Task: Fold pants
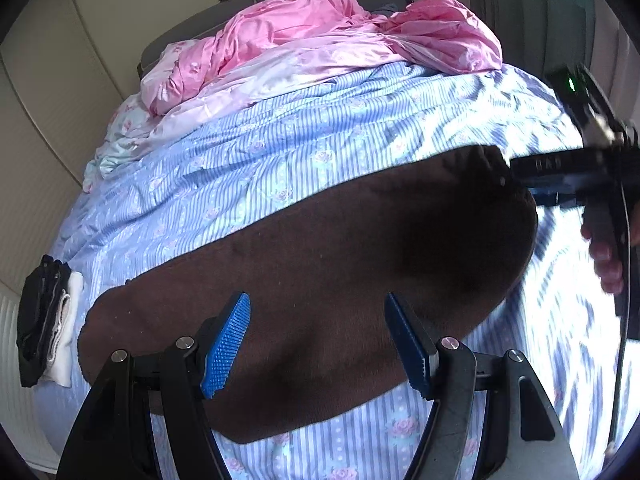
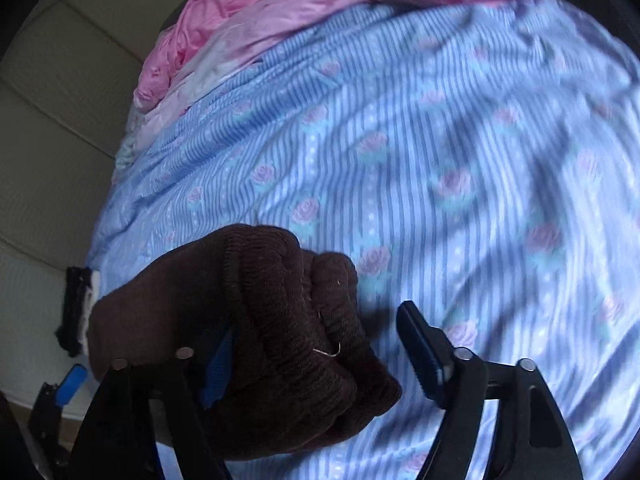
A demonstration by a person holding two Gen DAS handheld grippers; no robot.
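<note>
The dark brown pants (image 1: 320, 272) lie flat across the blue striped floral bedcover (image 1: 280, 152). My left gripper (image 1: 318, 344) is open, its blue pads just above the near edge of the pants, holding nothing. My right gripper (image 1: 516, 178) reaches in from the right at the far right corner of the pants. In the right wrist view the right gripper (image 2: 316, 356) stands open, and the ribbed brown waistband (image 2: 288, 320) is bunched against its left finger (image 2: 218, 364); the right finger (image 2: 420, 348) is clear of the cloth.
A crumpled pink satin quilt (image 1: 320, 32) lies at the head of the bed. A folded black and white stack (image 1: 44, 320) sits at the bed's left edge. A pale wall (image 1: 36, 128) and a radiator are on the left. The person's hand (image 1: 604, 248) holds the right gripper.
</note>
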